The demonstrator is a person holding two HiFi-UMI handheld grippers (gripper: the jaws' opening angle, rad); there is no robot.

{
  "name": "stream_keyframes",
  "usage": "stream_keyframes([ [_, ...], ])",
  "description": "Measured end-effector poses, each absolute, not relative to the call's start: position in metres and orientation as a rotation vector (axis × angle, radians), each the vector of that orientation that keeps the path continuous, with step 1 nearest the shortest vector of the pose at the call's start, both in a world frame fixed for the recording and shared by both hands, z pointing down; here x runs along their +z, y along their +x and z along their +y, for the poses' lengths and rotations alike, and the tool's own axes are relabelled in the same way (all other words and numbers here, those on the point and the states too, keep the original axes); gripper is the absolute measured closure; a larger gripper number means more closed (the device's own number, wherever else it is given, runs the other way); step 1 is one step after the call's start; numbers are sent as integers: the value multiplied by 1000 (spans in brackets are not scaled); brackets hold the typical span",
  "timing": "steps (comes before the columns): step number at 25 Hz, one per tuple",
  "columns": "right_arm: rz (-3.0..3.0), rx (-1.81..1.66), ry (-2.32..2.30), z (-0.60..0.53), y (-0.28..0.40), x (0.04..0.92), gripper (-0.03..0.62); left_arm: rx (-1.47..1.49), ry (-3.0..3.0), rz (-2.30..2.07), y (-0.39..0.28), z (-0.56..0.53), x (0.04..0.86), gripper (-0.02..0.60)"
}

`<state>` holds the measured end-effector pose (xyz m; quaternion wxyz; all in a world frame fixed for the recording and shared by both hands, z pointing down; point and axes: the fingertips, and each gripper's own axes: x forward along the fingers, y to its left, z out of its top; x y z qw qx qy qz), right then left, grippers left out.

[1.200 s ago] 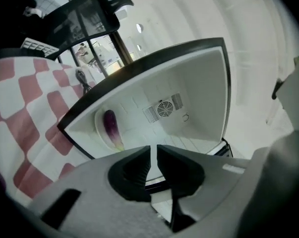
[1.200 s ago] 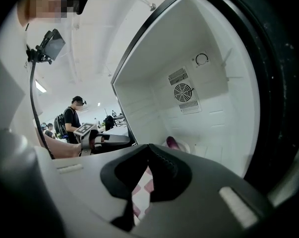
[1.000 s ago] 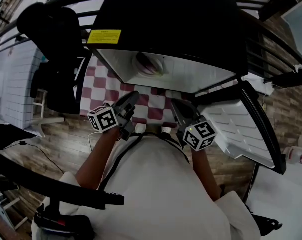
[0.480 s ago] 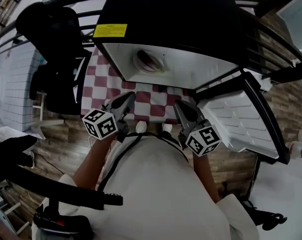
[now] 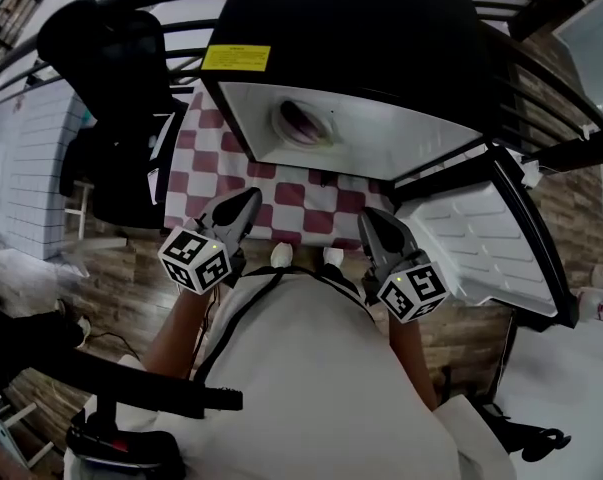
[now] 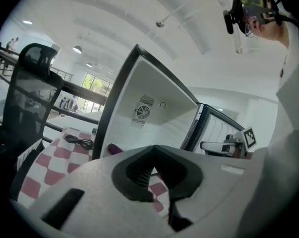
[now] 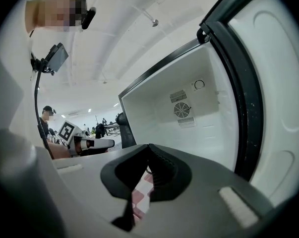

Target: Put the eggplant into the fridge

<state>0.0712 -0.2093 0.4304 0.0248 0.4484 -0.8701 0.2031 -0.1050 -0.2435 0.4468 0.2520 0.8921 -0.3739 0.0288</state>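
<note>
Eggplant (image 5: 303,124) lies inside fridge (image 5: 411,140), near front edge. Well back, left gripper (image 5: 247,200) and right gripper (image 5: 367,218) are clamped closed, holding nothing. Door (image 5: 481,243) hangs open; a careless swing could pinch the eggplant.

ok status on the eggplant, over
Left gripper and right gripper: jaws shut, empty. Purple eggplant lying inside black mini fridge. Fridge door open, nothing in the way.

The fridge (image 5: 381,143) stands open at twelve o'clock, and the checkered counter (image 5: 311,208) before its mouth is free to cross. Its swung door (image 5: 481,243) walls off three o'clock; a black chair (image 5: 106,68) crowds ten o'clock.
</note>
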Motion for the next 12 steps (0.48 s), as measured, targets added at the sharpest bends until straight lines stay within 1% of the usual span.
stream_keyframes([
  [12,-2697,616,1374,-213,61,431,588,86,2473,-998,-100,-246,442,574],
])
